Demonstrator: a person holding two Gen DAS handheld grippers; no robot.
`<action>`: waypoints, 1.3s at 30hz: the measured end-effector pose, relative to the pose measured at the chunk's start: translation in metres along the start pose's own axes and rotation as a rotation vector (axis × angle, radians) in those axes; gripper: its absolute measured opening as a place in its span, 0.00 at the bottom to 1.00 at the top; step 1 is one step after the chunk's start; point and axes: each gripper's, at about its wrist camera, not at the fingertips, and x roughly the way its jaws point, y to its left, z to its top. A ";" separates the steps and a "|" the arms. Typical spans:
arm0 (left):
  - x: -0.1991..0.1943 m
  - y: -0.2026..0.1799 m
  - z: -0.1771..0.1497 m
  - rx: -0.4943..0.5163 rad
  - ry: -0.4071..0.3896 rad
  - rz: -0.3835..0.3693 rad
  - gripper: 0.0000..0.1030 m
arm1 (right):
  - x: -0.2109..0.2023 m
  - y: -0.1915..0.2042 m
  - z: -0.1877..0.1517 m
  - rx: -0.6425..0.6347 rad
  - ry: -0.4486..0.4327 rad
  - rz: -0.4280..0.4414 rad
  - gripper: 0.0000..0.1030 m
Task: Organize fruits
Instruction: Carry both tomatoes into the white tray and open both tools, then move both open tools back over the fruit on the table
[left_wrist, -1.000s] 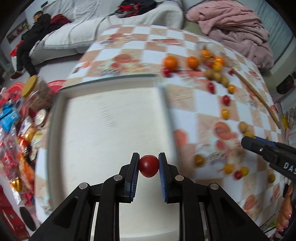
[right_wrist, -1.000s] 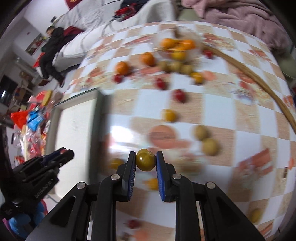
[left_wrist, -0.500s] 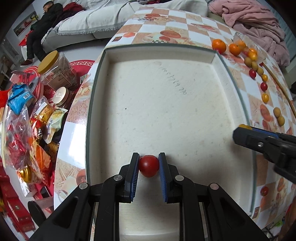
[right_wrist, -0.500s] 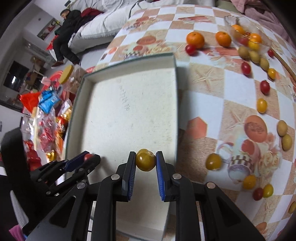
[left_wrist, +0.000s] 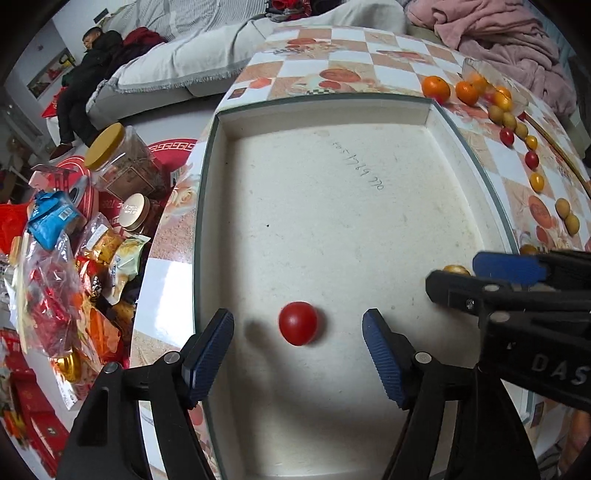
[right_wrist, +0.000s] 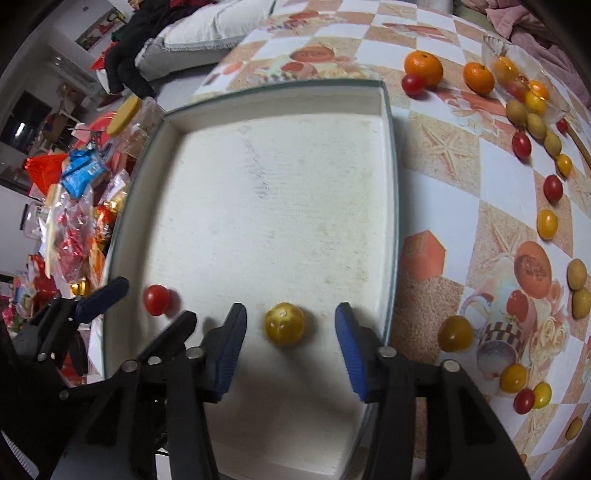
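A white tray (left_wrist: 332, 107) (right_wrist: 280, 96) lies on the patterned table. A red cherry tomato (left_wrist: 297, 328) (right_wrist: 156, 300) rests on the tray floor between the fingers of my open left gripper (left_wrist: 297, 339), untouched. A yellow cherry tomato (right_wrist: 284, 324) rests on the tray floor between the fingers of my open right gripper (right_wrist: 291, 334); in the left wrist view only its top (left_wrist: 456, 269) shows behind the right gripper (left_wrist: 480, 280). The left gripper (right_wrist: 110, 306) shows at the left of the right wrist view.
Several loose fruits lie on the table right of the tray: oranges (right_wrist: 423, 68), red tomatoes (right_wrist: 552, 188), yellow tomatoes (right_wrist: 455, 333) and small brown fruits (right_wrist: 577, 274). Snack bags and jars (left_wrist: 118, 162) crowd the floor left of the table. A sofa with a person stands behind.
Both grippers moved over the tray, lowered and opened. The red tomato and the yellow tomato were let go and now lie on the tray floor.
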 end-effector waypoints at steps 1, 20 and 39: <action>0.001 0.001 0.000 0.001 0.006 0.003 0.71 | -0.002 0.001 0.000 0.000 -0.006 0.002 0.58; -0.032 -0.079 0.039 0.151 -0.072 -0.096 0.71 | -0.087 -0.117 -0.043 0.294 -0.172 -0.122 0.78; -0.003 -0.223 0.106 0.306 -0.057 -0.220 0.71 | -0.085 -0.223 -0.057 0.288 -0.154 -0.231 0.77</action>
